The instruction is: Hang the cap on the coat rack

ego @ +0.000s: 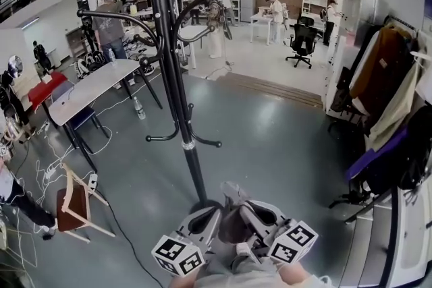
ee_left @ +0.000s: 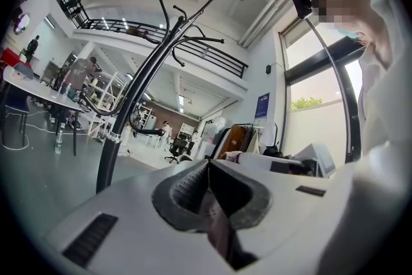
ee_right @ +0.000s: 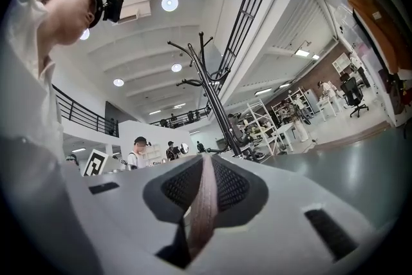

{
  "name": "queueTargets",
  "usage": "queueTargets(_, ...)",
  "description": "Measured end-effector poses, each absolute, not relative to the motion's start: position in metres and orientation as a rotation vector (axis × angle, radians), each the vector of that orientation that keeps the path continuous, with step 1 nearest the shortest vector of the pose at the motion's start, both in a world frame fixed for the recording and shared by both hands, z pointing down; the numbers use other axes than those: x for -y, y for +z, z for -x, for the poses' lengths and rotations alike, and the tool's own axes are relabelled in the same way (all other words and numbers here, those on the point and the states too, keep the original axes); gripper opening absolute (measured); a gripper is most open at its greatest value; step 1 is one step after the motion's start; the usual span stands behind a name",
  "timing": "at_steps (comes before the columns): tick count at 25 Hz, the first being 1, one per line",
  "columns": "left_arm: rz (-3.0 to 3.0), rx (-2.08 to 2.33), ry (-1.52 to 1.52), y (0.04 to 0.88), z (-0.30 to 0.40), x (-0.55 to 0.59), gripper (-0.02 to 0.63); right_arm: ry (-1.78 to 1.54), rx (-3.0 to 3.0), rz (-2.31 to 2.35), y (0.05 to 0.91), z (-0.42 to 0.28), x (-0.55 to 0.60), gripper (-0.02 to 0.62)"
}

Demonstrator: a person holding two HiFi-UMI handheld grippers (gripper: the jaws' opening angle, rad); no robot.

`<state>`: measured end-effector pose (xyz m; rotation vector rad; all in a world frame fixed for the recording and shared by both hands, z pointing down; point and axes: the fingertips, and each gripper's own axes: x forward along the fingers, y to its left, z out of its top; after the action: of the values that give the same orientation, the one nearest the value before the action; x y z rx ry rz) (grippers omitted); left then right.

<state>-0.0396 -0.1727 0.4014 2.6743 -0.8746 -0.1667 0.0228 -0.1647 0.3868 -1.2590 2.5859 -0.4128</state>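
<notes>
The black coat rack stands on the grey floor straight ahead, its curved hooks spreading at the top. It also rises in the left gripper view as coat rack and in the right gripper view as coat rack. Low in the head view, both grippers hold a dark brownish cap between them, below the rack's base. My left gripper is shut on the cap's dark fabric. My right gripper is shut on a brownish edge of the cap.
A white table and a wooden chair stand at the left, with cables on the floor. Hanging clothes and a white cabinet line the right side. People and desks fill the far room.
</notes>
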Motion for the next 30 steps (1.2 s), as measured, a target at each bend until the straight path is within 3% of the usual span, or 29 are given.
queueTargets(30,-2.694,0.998,-0.19,0.361,-0.017,0.329,0.017,-0.342,-2.622,1.134,0.353,-0.089,0.34,0.035)
